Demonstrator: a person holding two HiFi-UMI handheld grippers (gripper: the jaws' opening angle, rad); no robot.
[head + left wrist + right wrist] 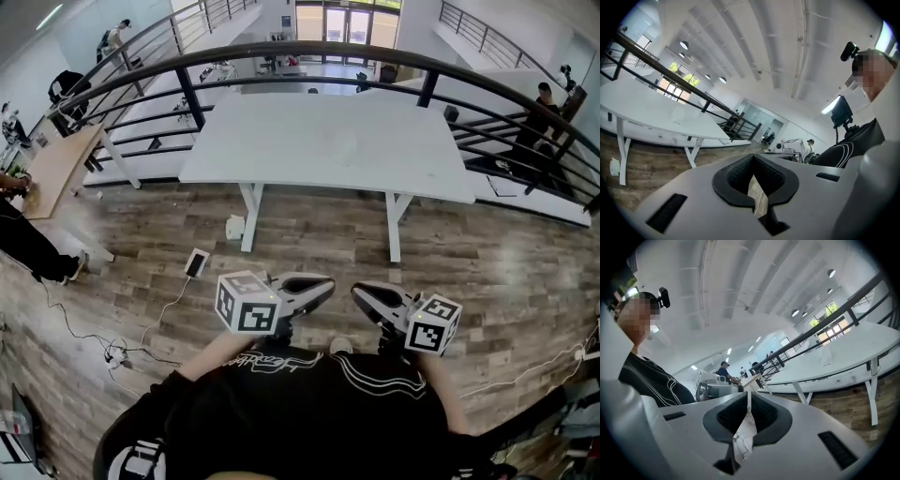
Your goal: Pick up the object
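The left gripper (314,289) and the right gripper (370,298) hang low and near, just in front of the person's dark shirt (291,394), their noses turned in toward each other over the wooden floor (487,272). This looks like a carrying or waiting pose rather than a reach, since neither one points at anything it could take. In the left gripper view the two dark pads (736,176) meet at the tip with nothing caught between them, and only a sliver of floor shows through the slot behind. The right gripper view shows the same: jaws together, pads (729,416) touching, with floor and a thin cable seen through the gap. Both grippers are therefore empty. Jaws pressed together are probably just the resting position, and they would need to part before any grasp. The only likely object is a faint, see-through thing (344,142) on the white table (281,159), far ahead and slightly right of centre, well apart from both grippers. It is too pale to tell what it is. It sits alone on the bare top, probably set there so it can be reached freely from the near edge. A phone (196,263) on a cable lies on the floor to the near left of the table leg and seems to have no part in the task. The pickup looks not yet begun.
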